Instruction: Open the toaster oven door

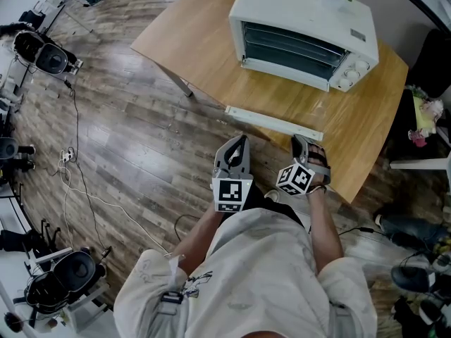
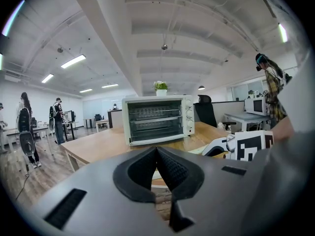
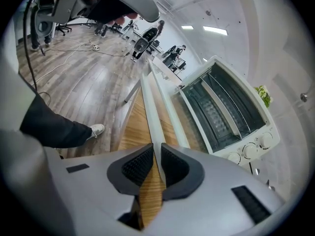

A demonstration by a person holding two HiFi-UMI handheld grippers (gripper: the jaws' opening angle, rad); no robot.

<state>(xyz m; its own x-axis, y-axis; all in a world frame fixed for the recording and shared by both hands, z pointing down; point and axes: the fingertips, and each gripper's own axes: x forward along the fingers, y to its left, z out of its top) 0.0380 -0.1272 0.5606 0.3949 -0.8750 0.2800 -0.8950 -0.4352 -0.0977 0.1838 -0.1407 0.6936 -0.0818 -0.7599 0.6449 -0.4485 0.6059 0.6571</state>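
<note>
left gripper (image 1: 238, 144): jaws together, empty | right gripper (image 1: 301, 144): narrow gap, nothing in it, tips near door handle (image 1: 273, 123) | toaster oven (image 1: 303, 37), upper right on table (image 1: 190, 27): door (image 1: 282, 98) already down; probably light, rigid, breakable glass; grip the handle mid-bar

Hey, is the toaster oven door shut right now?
No, the toaster oven has its door folded down flat in front, leaving the racks inside open to view.
</note>
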